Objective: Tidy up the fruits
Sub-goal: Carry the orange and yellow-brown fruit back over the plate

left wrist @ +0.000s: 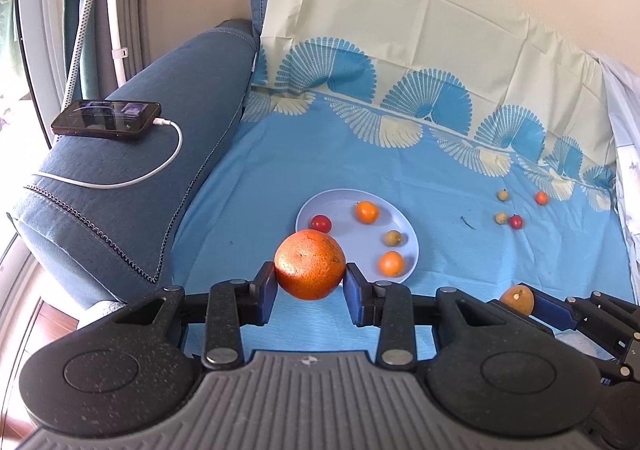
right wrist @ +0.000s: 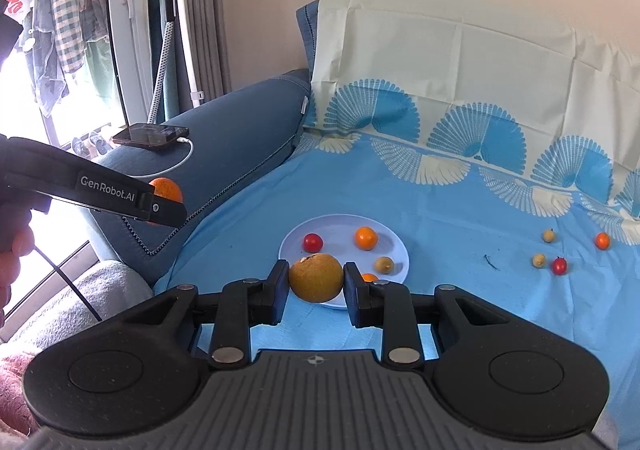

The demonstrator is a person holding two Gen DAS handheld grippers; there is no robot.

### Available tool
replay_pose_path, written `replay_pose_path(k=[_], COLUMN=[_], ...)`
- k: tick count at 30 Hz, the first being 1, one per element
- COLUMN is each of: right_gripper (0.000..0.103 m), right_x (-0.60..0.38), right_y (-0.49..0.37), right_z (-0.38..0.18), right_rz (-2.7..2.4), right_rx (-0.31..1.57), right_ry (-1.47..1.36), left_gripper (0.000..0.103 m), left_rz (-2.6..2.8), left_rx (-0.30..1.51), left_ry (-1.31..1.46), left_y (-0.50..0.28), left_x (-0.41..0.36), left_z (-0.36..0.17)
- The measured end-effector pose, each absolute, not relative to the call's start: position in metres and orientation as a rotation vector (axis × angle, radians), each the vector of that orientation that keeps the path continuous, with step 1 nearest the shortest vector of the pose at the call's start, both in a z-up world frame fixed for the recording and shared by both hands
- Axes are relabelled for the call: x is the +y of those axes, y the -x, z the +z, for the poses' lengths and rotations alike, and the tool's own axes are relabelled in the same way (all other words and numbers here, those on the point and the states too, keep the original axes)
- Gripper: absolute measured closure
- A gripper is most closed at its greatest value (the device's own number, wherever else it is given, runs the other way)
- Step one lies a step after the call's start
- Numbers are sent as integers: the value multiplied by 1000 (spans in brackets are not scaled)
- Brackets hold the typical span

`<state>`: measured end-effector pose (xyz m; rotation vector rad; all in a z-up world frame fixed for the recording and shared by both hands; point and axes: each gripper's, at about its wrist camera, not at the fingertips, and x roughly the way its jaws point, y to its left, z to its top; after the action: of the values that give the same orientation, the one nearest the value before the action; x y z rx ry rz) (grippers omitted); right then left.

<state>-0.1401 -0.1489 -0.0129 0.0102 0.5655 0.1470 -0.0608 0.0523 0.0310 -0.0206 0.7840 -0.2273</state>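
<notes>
My left gripper (left wrist: 310, 282) is shut on a large orange (left wrist: 310, 264), held in the air just in front of a pale blue plate (left wrist: 344, 202). My right gripper (right wrist: 316, 284) is shut on a yellow-brown round fruit (right wrist: 316, 277), above the plate's (right wrist: 340, 224) near edge. On the plate lie a red tomato (left wrist: 321, 223), two small oranges (left wrist: 367, 212) and a small yellowish fruit (left wrist: 393, 238). In the right wrist view the left gripper (right wrist: 160, 210) shows at the left with its orange (right wrist: 166, 188). The right gripper's fruit (left wrist: 517, 300) also shows in the left wrist view.
Loose small fruits lie on the blue cloth at the right: two yellowish ones (left wrist: 502, 195), a small orange one (left wrist: 541, 197) and a red one (left wrist: 516, 222). A phone (left wrist: 106, 119) with a white cable rests on the blue sofa arm (left wrist: 120, 190). A person's hand (right wrist: 12, 250) is at the left.
</notes>
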Motion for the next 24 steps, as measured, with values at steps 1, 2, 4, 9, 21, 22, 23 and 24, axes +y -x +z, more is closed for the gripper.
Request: replay_pose_path(k=[1,2,4,9,21,22,23,24], right_gripper=[73,73,73,73,73,73,73,73], right_x=[-148,-148,-148,-147,-149,-149,-149,-148], right_y=[141,141,142,142,140,140,139,139], right_z=[-13,-13,-13,-13,-17,-17,-17,-18], right_rz=[147,145,141,134,135,135,135,134], right_rx=[564,563,563,565,578,579,580,582], right_ry=[-8,-7,-8,-14,-26,-26,-26,-28], left_gripper=[63,63,63,63,63,63,63,63], left_rz=[-230,-232,-236,-239,-245,-245,-245,-245], left_rx=[782,780,778,779,782,783,784,785], left_ry=[22,24,24,26,24,23,23,22], left_y=[61,62,62,61,59,58,58,57], left_x=[53,53,53,54,53,52,51,51], left_z=[31,31,32,31,30,30,30,29])
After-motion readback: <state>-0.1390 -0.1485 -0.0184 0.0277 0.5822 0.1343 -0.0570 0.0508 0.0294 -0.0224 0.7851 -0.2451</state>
